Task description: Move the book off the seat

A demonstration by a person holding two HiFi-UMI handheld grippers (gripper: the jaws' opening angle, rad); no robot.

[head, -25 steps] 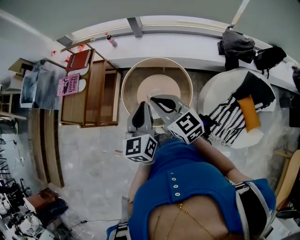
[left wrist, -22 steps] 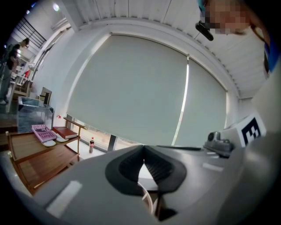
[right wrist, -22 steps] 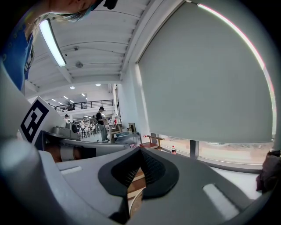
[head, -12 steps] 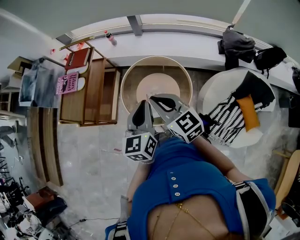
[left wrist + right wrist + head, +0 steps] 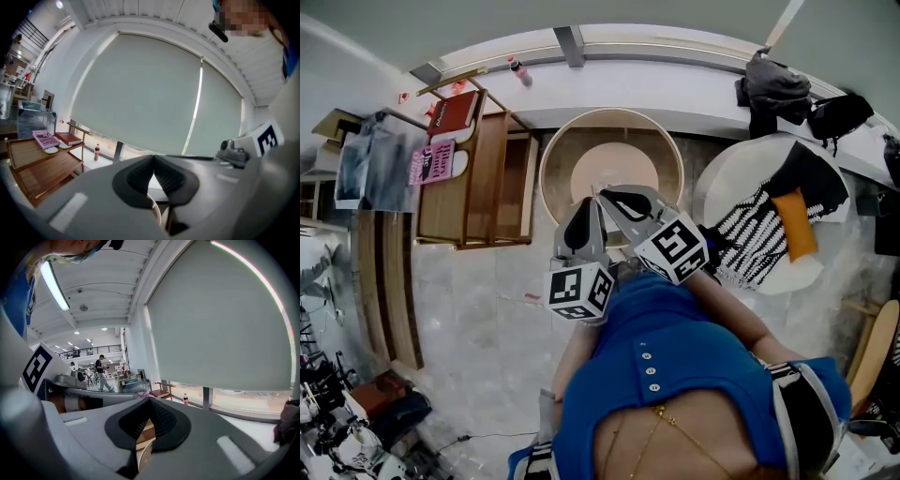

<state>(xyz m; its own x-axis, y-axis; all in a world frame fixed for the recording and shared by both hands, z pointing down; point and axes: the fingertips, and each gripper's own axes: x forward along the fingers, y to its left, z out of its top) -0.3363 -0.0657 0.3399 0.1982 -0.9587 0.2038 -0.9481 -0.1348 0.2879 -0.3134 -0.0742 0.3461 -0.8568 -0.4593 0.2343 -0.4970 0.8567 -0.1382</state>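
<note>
A red book [image 5: 455,114] and a pink book [image 5: 433,161] lie at the far end of a wooden slatted seat [image 5: 492,183] on the left. Both grippers hang in front of the person's body, over the near rim of a round wooden table [image 5: 572,141] and well right of the books. My left gripper [image 5: 586,204] is shut with nothing between its pads. My right gripper [image 5: 604,195] is also shut and empty. The left gripper view shows the red book [image 5: 69,138] and the pink book [image 5: 45,138] far off to the left.
A round white chair [image 5: 720,192] with a striped blanket [image 5: 759,234] and an orange cushion [image 5: 797,225] stands at the right. Black bags [image 5: 773,89] and a small bottle [image 5: 520,75] sit on the window ledge. Clutter fills the lower left corner. People [image 5: 101,373] walk far behind.
The head view has drifted slightly, so the seat and books sit a little further left. Both grippers stay shut and almost still.
</note>
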